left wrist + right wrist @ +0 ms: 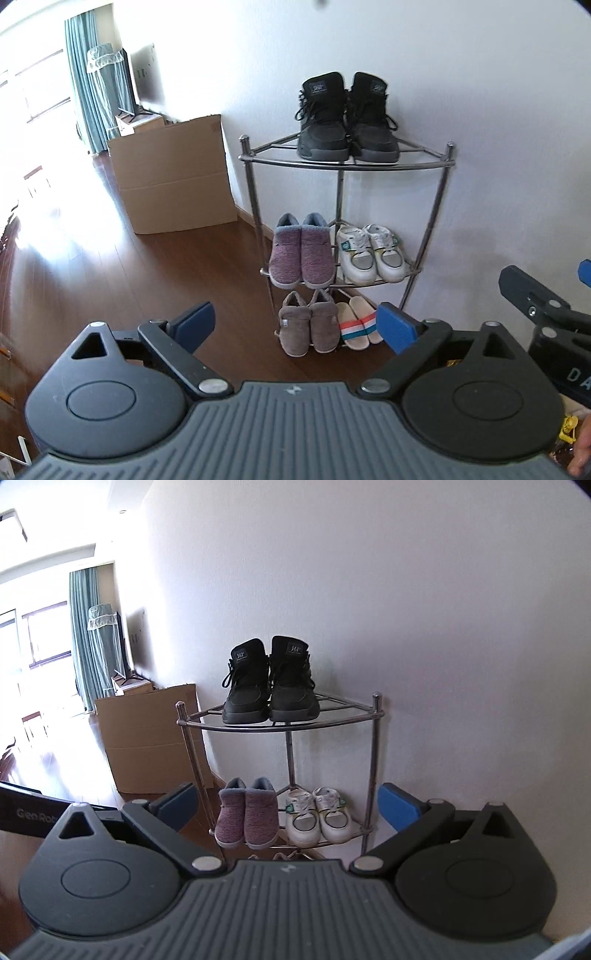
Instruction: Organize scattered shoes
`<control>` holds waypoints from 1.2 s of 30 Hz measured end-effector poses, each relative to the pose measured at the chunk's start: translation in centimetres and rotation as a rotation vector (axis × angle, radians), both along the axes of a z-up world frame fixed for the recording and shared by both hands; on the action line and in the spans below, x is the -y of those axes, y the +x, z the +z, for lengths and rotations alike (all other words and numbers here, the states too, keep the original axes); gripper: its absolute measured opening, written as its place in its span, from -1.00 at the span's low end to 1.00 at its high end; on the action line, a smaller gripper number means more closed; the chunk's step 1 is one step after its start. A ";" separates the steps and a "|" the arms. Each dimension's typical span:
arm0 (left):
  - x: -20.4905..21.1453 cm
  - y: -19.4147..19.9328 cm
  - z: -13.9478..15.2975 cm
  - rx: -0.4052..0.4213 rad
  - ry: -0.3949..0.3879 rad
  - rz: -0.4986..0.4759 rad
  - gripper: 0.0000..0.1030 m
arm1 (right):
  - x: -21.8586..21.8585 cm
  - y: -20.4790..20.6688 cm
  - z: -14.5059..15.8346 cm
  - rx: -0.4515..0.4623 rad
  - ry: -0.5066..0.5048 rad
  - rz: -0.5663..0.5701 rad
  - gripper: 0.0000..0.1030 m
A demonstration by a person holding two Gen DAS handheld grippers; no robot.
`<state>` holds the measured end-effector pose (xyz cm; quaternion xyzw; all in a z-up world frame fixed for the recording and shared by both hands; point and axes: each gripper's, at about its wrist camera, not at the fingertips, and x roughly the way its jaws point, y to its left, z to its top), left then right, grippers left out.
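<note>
Shiny chrome rack (343, 164), fuzzy slippers (301, 251)

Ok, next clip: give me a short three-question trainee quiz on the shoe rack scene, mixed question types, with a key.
1. True or false: the black high-top shoes stand on the top shelf of the metal corner rack.
2. Which pair sits beside the purple slippers on the middle shelf? A) striped slides B) white sneakers C) grey slippers
3. Fill in: both the left gripper and the right gripper are ____ and hold nothing.

Key: 1 true. 2 B, the white sneakers; the grey slippers and striped slides are at the bottom. 3 open.
</note>
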<state>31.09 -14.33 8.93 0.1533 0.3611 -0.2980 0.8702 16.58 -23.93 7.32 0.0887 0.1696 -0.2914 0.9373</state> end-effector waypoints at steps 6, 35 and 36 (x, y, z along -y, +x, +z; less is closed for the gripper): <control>0.8 -4.3 0.2 -0.009 -0.007 0.020 0.86 | 1.4 -4.1 0.6 -0.026 -0.013 0.028 0.99; -3.2 -12.4 0.4 -0.046 -0.018 0.161 0.86 | 0.7 -13.3 -1.2 -0.061 0.046 0.109 0.99; -3.2 -12.3 0.4 -0.049 -0.018 0.160 0.86 | 0.7 -13.2 -1.0 -0.058 0.052 0.108 0.99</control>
